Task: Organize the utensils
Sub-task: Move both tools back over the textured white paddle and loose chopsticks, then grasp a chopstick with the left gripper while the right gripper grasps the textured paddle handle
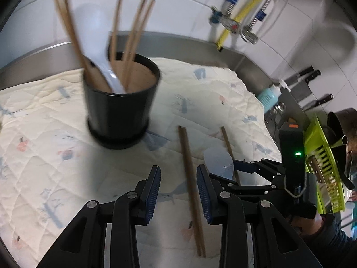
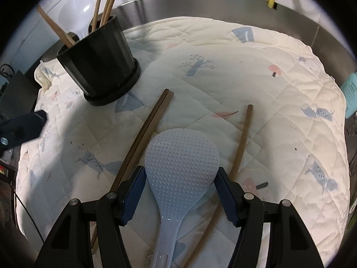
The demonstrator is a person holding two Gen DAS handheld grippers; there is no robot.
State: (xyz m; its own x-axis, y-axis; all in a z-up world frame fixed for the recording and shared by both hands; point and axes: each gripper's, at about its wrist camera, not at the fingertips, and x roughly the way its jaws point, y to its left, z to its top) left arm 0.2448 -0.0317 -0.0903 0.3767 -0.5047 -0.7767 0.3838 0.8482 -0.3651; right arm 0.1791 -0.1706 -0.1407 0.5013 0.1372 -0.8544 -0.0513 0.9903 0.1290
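Observation:
A black utensil cup [image 1: 120,102] stands on the quilted cloth [image 1: 44,156] and holds several brown chopsticks and a white rice paddle [image 1: 96,33]; it also shows in the right wrist view [image 2: 100,67]. A pair of chopsticks [image 1: 190,185] lies on the cloth between the fingers of my open left gripper [image 1: 178,189]. My right gripper [image 2: 180,189] is open around a pale blue rice paddle [image 2: 180,156] lying on the cloth. The pair [image 2: 145,134] lies left of it, a single chopstick [image 2: 241,143] right of it. The right gripper shows in the left view [image 1: 256,167].
A steel counter rim [image 1: 178,42] runs behind the cloth before a tiled wall with hoses [image 1: 245,13]. A blue bottle [image 1: 270,98], knives [image 1: 308,76], a green rack [image 1: 323,160] and a pan [image 1: 343,129] stand at right.

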